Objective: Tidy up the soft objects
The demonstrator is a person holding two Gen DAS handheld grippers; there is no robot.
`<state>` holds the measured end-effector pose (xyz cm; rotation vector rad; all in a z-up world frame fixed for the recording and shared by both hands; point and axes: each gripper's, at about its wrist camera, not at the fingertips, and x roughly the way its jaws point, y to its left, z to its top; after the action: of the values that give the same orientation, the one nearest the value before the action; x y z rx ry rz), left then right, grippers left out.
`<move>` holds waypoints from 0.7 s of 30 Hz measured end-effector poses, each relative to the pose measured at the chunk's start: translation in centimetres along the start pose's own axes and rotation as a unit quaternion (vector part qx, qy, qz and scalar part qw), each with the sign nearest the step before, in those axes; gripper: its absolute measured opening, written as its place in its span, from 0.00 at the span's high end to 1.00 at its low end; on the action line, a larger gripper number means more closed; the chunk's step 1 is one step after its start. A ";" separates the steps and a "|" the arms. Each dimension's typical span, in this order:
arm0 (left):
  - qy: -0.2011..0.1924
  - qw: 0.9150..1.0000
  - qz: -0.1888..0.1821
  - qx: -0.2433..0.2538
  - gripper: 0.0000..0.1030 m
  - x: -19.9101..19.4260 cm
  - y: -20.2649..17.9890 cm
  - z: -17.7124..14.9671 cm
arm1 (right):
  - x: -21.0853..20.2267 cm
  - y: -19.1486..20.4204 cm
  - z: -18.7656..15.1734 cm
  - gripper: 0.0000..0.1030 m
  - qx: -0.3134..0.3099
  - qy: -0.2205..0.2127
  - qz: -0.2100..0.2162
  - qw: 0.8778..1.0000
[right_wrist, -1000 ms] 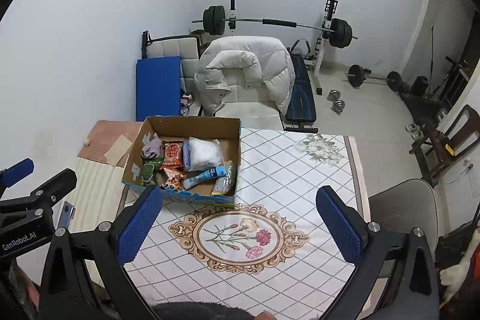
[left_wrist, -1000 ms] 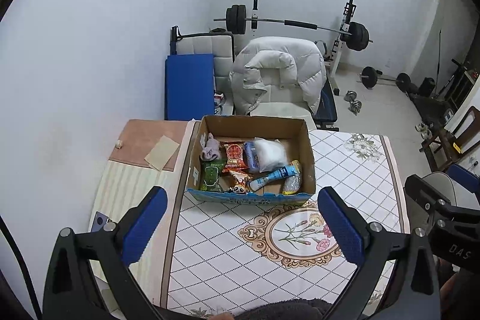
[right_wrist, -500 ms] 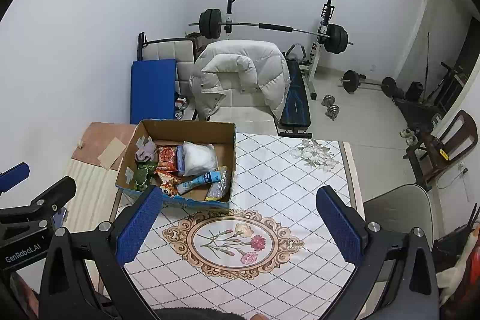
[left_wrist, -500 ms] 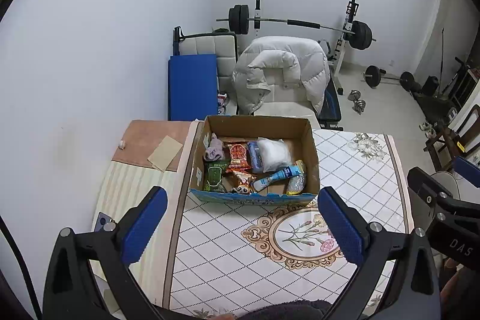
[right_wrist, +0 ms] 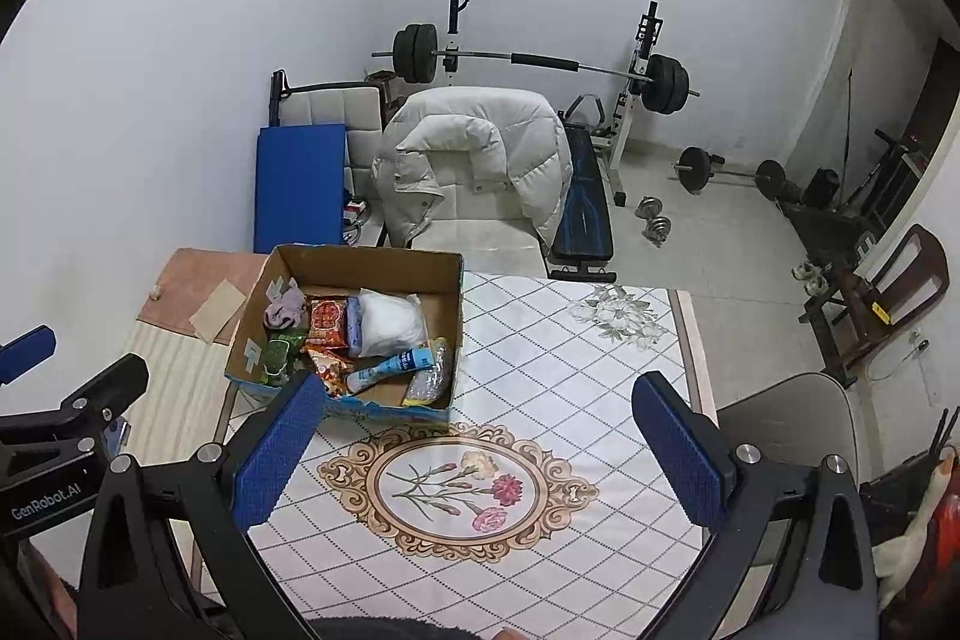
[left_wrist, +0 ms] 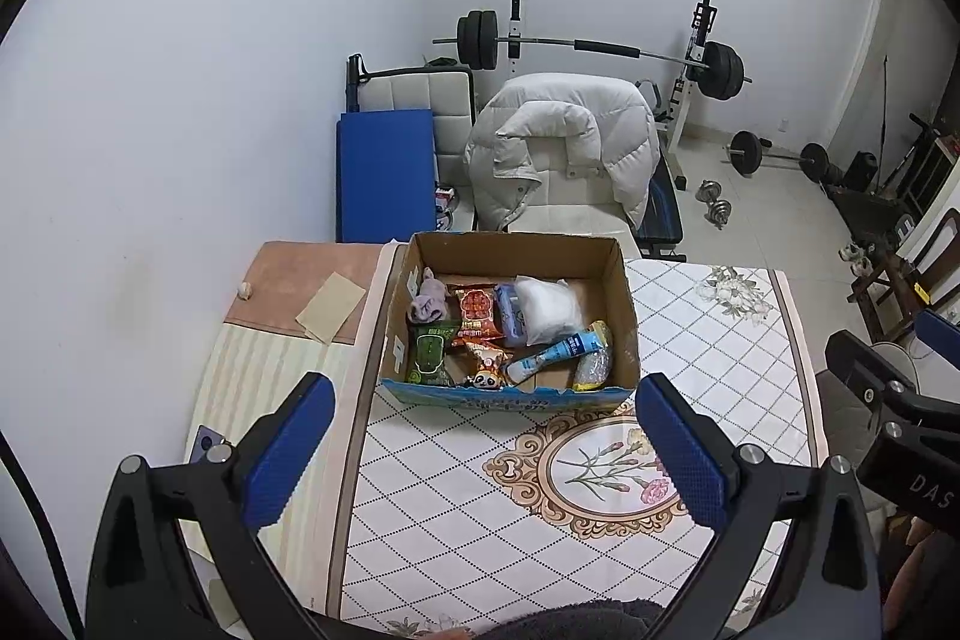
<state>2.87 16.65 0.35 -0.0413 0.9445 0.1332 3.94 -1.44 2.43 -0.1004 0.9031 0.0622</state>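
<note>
Both your grippers have lifted back from the cardboard box [left_wrist: 510, 316]; left gripper [left_wrist: 486, 454] and right gripper [right_wrist: 474, 451] hover wide open, empty, ready to pick.

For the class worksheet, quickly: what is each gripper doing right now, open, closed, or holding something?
Left gripper: open, holding nothing, above the table short of the cardboard box.
Right gripper: open, holding nothing.

Your right gripper [right_wrist: 480, 454] hangs above the tabletop [right_wrist: 576, 370], fingers [right_wrist: 675, 454] spread wide and empty. The cardboard box [right_wrist: 354, 262] of soft packets sits ahead to your left, beyond the floral medallion [right_wrist: 456, 490].
</note>
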 end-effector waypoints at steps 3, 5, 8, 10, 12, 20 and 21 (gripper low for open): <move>-0.001 1.000 0.000 0.000 0.00 0.0 -0.1 0.1 | -0.1 -0.1 0.0 0.00 0.001 0.000 0.000 1.000; -0.002 1.000 0.000 -0.002 0.00 -0.2 -0.2 0.2 | -0.1 -0.1 0.0 0.00 0.001 0.001 -0.001 1.000; -0.002 1.000 0.001 -0.001 0.00 -0.2 -0.2 0.2 | -0.1 -0.1 0.0 0.00 0.001 0.001 -0.001 1.000; -0.001 1.000 0.000 -0.003 0.00 -0.2 -0.2 0.2 | -0.1 -0.2 0.0 0.00 0.001 0.000 -0.001 1.000; -0.001 1.000 0.001 -0.002 0.00 -0.2 -0.1 0.1 | -0.1 -0.2 0.0 0.00 0.000 0.000 0.000 1.000; -0.003 1.000 0.002 -0.003 0.00 -0.3 -0.2 0.3 | -0.3 -0.3 0.0 0.00 0.003 0.000 -0.001 1.000; -0.004 1.000 0.003 -0.004 0.00 -0.3 -0.2 0.4 | -0.4 -0.2 0.1 0.00 0.005 0.000 -0.002 1.000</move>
<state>3.04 16.42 0.79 -0.0461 0.9354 0.1426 3.82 -1.67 2.81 -0.0927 0.9035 0.0544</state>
